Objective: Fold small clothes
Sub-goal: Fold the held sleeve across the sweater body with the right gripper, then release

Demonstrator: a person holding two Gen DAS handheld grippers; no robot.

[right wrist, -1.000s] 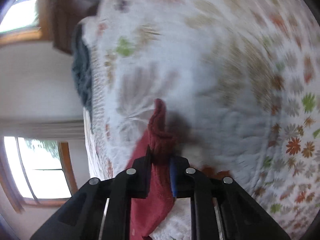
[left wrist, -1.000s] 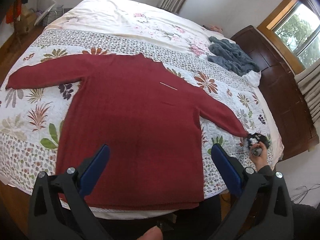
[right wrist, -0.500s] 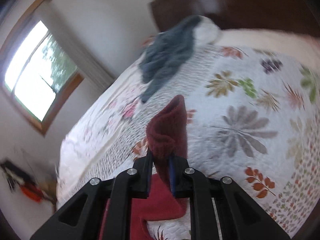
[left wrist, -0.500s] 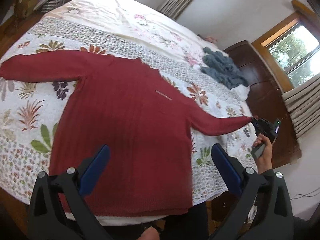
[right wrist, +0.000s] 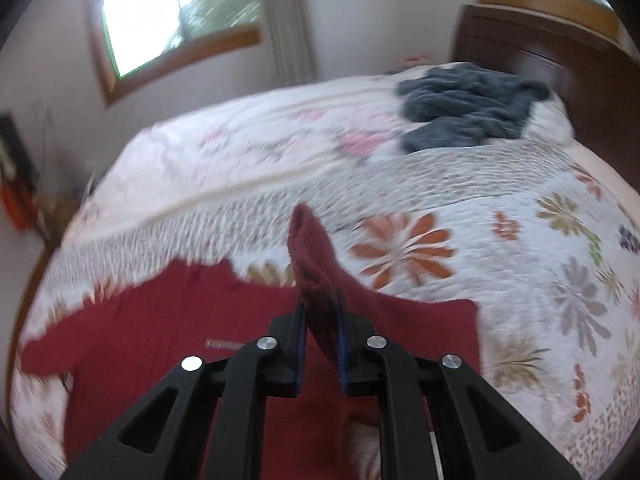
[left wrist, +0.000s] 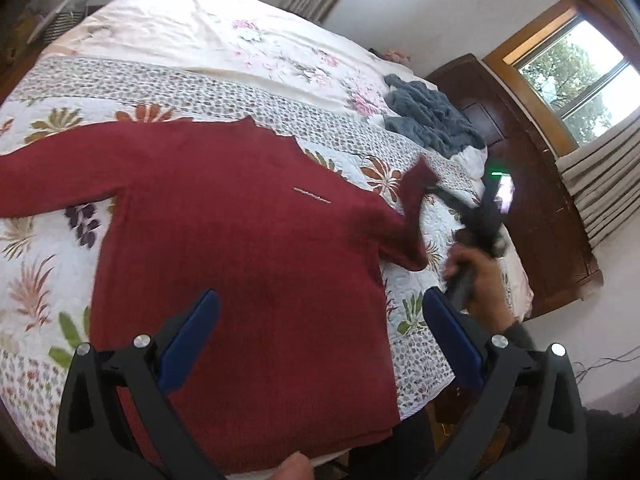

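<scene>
Blue-padded fingers (left wrist: 192,336) of the left gripper (left wrist: 316,340) stand spread, grasping nothing, above the red sweater (left wrist: 240,248) flat near the bed's (left wrist: 200,32) foot edge. Right gripper (right wrist: 322,344) pinches the sleeve cuff (right wrist: 310,264), lifted for folding inward.

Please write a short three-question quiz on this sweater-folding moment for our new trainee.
1. True or false: the left gripper is clamped on the red sweater.
2. What does the right gripper hold? A) the sweater's hem B) the sweater's sleeve cuff C) the grey-blue garment
3. Fill in: the sweater's body lies flat on the ______ quilt.

Key: 1 false, its fingers are spread open above the sweater; 2 B; 3 floral.
</scene>
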